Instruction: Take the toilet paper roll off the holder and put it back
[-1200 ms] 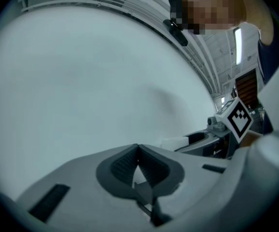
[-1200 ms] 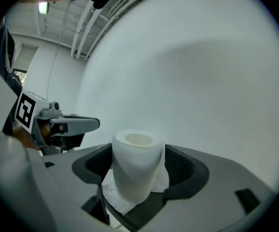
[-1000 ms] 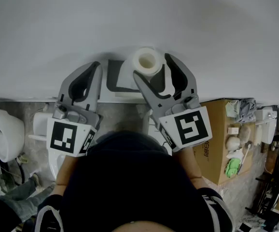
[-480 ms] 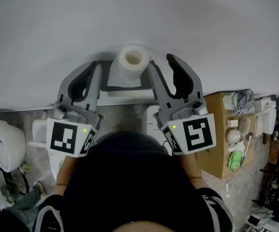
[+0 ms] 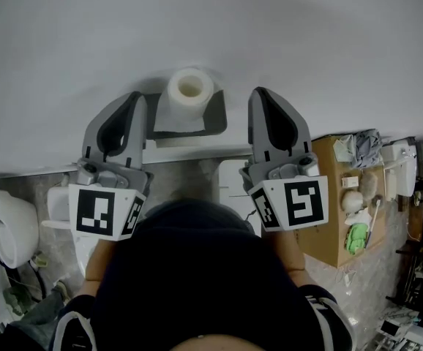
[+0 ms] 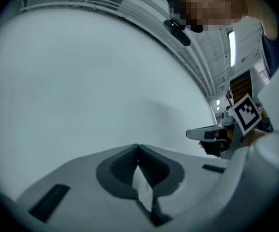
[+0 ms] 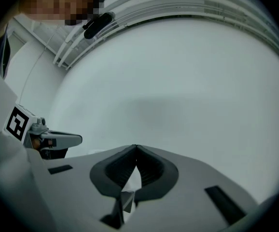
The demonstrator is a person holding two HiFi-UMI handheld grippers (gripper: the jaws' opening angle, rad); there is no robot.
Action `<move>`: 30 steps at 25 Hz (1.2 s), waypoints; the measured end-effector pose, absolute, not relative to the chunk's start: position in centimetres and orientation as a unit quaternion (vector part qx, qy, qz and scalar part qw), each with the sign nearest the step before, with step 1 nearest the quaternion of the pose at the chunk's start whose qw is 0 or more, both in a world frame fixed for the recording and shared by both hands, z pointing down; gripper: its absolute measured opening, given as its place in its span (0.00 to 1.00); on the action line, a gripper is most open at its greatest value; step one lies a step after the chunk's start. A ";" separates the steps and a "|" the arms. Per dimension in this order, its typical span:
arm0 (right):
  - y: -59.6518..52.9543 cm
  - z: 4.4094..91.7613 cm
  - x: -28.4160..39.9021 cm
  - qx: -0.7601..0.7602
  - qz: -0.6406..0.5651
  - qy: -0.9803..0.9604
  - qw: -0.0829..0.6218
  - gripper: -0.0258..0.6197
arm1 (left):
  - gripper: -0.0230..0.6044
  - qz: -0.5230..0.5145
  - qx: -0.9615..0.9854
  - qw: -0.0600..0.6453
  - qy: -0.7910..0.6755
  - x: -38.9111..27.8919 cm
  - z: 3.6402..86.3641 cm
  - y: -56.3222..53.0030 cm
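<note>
toilet paper roll (image 5: 190,92) on holder (image 5: 216,115); left gripper (image 5: 134,98) pressed together, right gripper (image 5: 260,94) just closed, both empty.

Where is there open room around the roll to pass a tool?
Open: the bare wall above the toilet paper roll and outboard of both tools. Tight: the gaps between the roll and the shut left tool and right tool, over the holder. Lower right, the cardboard box is cluttered.
</note>
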State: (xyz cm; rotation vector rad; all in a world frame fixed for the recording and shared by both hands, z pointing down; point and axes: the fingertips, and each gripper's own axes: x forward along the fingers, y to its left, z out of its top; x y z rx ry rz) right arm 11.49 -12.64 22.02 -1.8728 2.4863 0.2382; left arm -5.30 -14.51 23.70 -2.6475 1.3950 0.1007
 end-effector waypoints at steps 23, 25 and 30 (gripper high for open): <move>-10.6 23.1 14.0 -0.636 0.083 0.767 0.024 0.06 | 0.04 0.037 -0.878 0.086 0.469 -6.0 23.8 -13.4; -10.2 23.2 13.7 -0.639 0.088 0.764 0.025 0.06 | 0.04 0.042 -0.879 0.086 0.468 -6.3 24.0 -13.1; -9.1 24.0 13.0 -0.645 0.090 0.758 0.025 0.06 | 0.04 0.055 -0.880 0.081 0.465 -7.0 24.8 -12.4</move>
